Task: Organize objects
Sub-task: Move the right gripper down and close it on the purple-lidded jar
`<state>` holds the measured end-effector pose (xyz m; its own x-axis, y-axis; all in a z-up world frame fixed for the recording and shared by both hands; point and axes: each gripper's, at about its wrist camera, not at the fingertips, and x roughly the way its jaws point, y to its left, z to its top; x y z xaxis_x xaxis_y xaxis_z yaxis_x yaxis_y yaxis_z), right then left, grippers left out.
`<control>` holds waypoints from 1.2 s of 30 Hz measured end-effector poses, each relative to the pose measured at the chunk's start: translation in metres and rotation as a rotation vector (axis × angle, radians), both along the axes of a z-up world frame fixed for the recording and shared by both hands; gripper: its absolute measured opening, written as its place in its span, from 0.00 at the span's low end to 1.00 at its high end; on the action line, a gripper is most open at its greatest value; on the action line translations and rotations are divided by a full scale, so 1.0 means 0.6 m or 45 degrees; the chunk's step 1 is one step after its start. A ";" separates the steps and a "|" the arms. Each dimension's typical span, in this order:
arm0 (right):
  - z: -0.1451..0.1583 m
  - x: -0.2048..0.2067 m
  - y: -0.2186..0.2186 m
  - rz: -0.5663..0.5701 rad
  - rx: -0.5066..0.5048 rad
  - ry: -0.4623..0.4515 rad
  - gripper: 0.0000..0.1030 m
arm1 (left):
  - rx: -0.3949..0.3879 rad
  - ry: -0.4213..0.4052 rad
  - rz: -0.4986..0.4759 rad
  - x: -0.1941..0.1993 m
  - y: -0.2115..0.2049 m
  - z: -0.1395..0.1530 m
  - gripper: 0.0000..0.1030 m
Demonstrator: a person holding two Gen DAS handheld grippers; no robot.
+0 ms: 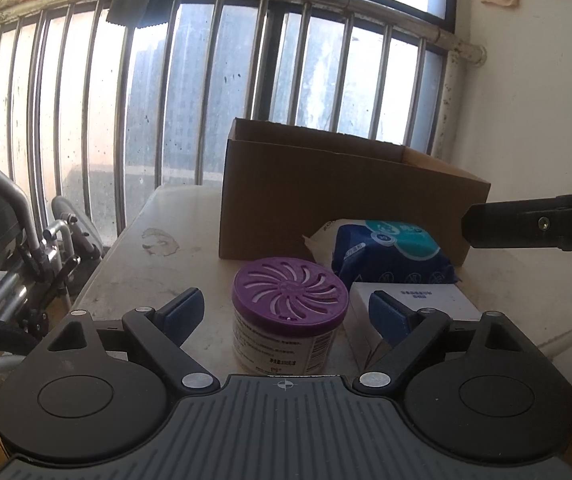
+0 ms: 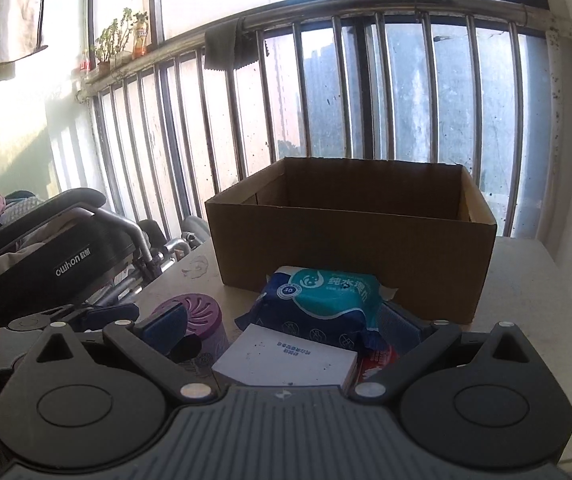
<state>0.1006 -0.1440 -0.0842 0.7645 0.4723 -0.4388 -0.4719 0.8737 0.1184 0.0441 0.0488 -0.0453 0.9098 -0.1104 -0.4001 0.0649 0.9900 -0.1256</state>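
A purple-lidded round tub [image 1: 289, 312] stands on the white table [image 1: 134, 264], between the open fingers of my left gripper [image 1: 286, 314], which do not touch it. To its right lie a white box [image 1: 417, 304] and a blue-and-teal wipes pack [image 1: 389, 254]. Behind them stands an open cardboard box [image 1: 325, 192]. In the right wrist view my right gripper [image 2: 282, 330] is open around the white box [image 2: 286, 358] and the near end of the wipes pack [image 2: 325, 300]. The tub [image 2: 196, 314] is at its left, the cardboard box [image 2: 349, 256] behind.
A wheelchair [image 1: 10, 248] stands left of the table and also shows in the right wrist view [image 2: 62, 256]. A railing with metal bars [image 1: 206, 88] and windows runs behind the table. A wall [image 1: 533, 112] closes the right side. A red item [image 2: 377, 360] lies under the wipes pack.
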 end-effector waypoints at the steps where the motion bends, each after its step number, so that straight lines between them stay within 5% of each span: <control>1: 0.001 0.010 0.004 0.032 0.012 0.009 1.00 | 0.001 0.011 -0.005 0.006 0.001 -0.004 0.78; 4: 0.001 0.044 0.021 0.120 0.041 0.069 0.98 | -0.044 0.041 -0.044 0.019 0.009 -0.017 0.68; 8: -0.004 0.083 0.044 0.216 0.005 0.163 0.84 | -0.072 0.011 -0.086 0.018 0.022 -0.023 0.67; 24: -0.023 0.128 0.152 0.589 -0.250 0.240 0.84 | 0.034 0.021 -0.317 0.023 0.049 -0.021 0.63; 29: -0.047 0.135 0.183 0.670 -0.397 0.257 0.92 | 0.042 0.014 -0.340 0.017 0.054 -0.025 0.63; 36: -0.057 0.145 0.176 0.739 -0.360 0.316 0.92 | 0.062 -0.007 -0.361 0.014 0.055 -0.030 0.63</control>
